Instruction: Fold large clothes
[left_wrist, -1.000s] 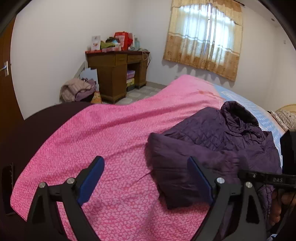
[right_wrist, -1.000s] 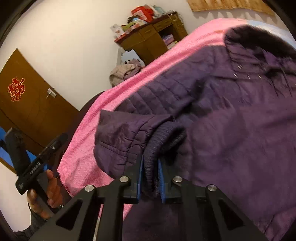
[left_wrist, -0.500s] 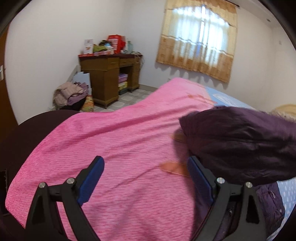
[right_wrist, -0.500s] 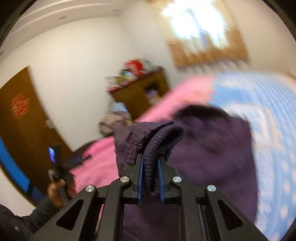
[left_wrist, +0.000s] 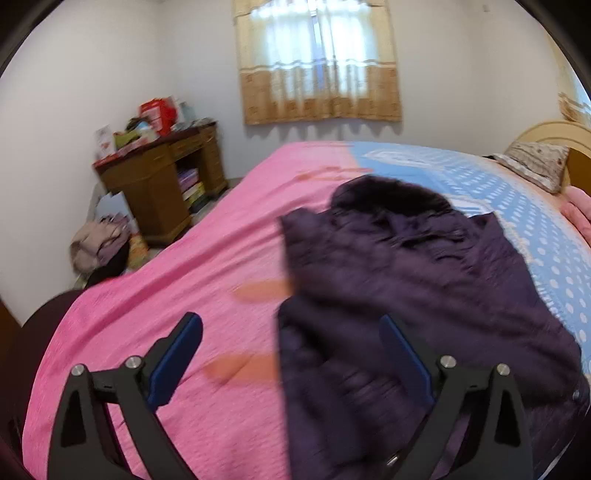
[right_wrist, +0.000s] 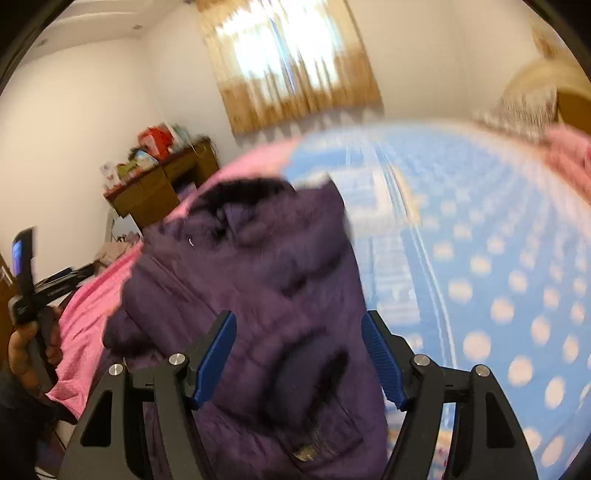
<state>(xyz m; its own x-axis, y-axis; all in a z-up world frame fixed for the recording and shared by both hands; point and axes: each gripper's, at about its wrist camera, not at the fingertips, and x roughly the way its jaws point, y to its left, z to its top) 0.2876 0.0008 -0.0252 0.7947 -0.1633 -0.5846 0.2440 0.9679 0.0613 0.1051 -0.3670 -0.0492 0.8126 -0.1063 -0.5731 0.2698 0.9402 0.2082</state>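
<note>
**One purple jacket on the bed, both tongs standing open**

The bed (left_wrist: 229, 266) fills most of the room, covered on one side by a pink spread and on the other by a blue sheet with pale dots (right_wrist: 498, 277). A yellowish headboard (left_wrist: 550, 134) and one patterned pillow (left_wrist: 535, 164) close off its far end. Behind it, one window hangs with tan and white curtains (left_wrist: 317, 66).

The single purple quilted jacket (left_wrist: 406, 280) lies across the seam where pink meets blue, its dark collar toward the window and one sleeve laid over the body.

Against the left wall stands one brown wooden counter (left_wrist: 159, 184), its top crowded with boxes and cards, a red one among them. A heap of clothes (left_wrist: 99, 243) sits on the floor beside it.

The left tongs (left_wrist: 291, 354) stand spread wide above the jacket's near edge, gripping nothing. The right tongs (right_wrist: 299, 358) have just been opening; the jacket's cloth shows between the blue pads, but they do not press on it.

In the right wrist view, a hand (right_wrist: 26, 350) at the left edge grips the handle of the other tool.
</note>
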